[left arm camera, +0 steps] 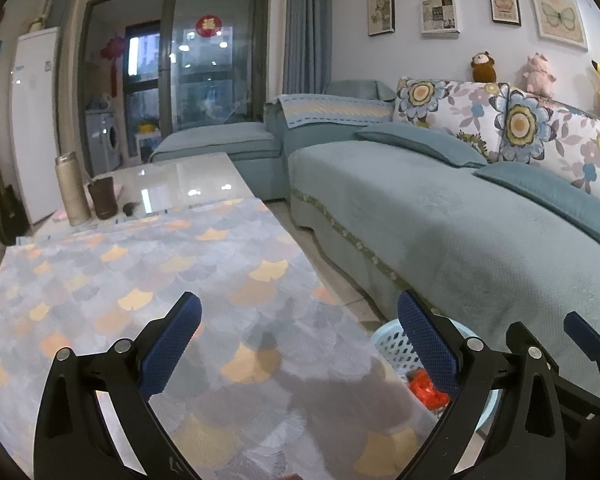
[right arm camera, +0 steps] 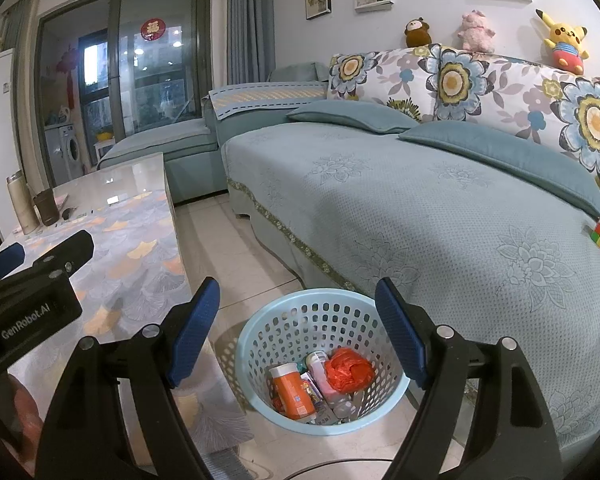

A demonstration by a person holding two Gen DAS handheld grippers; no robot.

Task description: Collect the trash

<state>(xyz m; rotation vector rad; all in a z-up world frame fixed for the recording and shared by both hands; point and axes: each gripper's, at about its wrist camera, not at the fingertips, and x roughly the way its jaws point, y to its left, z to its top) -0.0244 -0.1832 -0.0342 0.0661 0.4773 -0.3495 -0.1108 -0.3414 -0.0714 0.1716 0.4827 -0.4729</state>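
- I see the sofa (right arm camera: 440,208) filling the right side, with the floor between it and the bench (left arm camera: 148,280).
- My left tongs (left arm camera: 298,344) hang level over the bench's patterned cloth near its sofa-side edge, spread wide and holding nothing.
- My right tongs (right arm camera: 298,330) tilt down above the basket (right arm camera: 260,332), also spread wide and holding nothing.
- The basket stands on the floor between bench and sofa.
- Inside it lie the trash: an orange bottle (right arm camera: 292,392), a crumpled red bag (right arm camera: 348,370), and other small packets.
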